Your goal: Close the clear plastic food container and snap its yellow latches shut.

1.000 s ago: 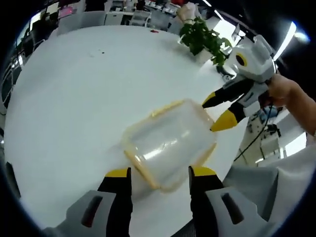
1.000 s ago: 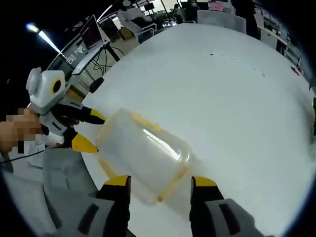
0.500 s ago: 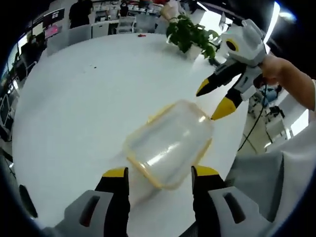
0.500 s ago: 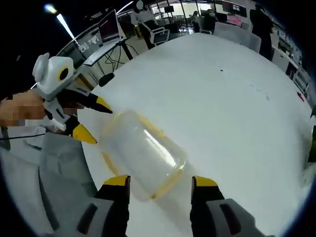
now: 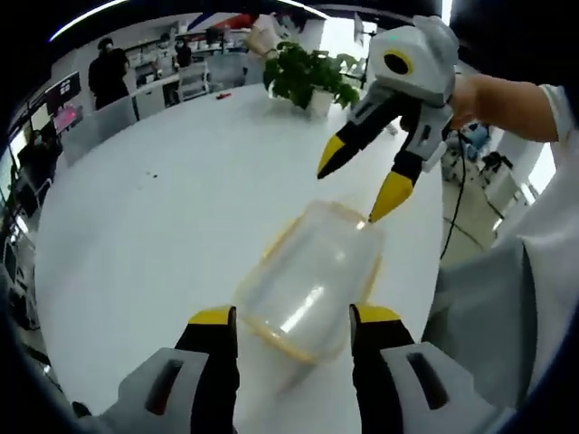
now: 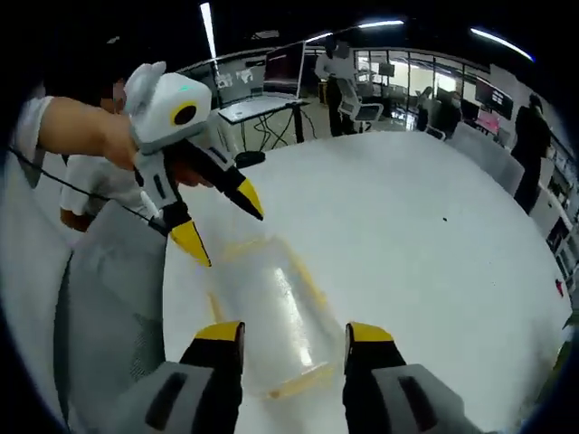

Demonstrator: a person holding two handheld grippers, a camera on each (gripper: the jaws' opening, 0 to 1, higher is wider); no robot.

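Observation:
A clear plastic food container (image 5: 308, 280) with a yellow rim and latches lies on the white round table (image 5: 145, 217). My left gripper (image 5: 294, 321) is open, and the container's near end shows between its yellow-tipped jaws. My right gripper (image 5: 355, 192) comes in from the upper right, open, its lower tip just over the container's far edge. In the right gripper view the same container (image 6: 271, 307) lies ahead of my open right gripper (image 6: 291, 333). The left gripper (image 6: 228, 235) hangs open beyond its far end, a hand holding it.
A potted plant (image 5: 308, 77) stands at the table's far edge. The near table edge (image 5: 425, 262) runs close to the container, with a person's grey clothing (image 5: 488, 316) beside it. Desks, a monitor (image 6: 282, 68) and standing people fill the room behind.
Both cameras have lifted and tilted, so the far room shows more. Each gripper now sits higher over its end of the container. The container stays on the table, and both grippers stay open.

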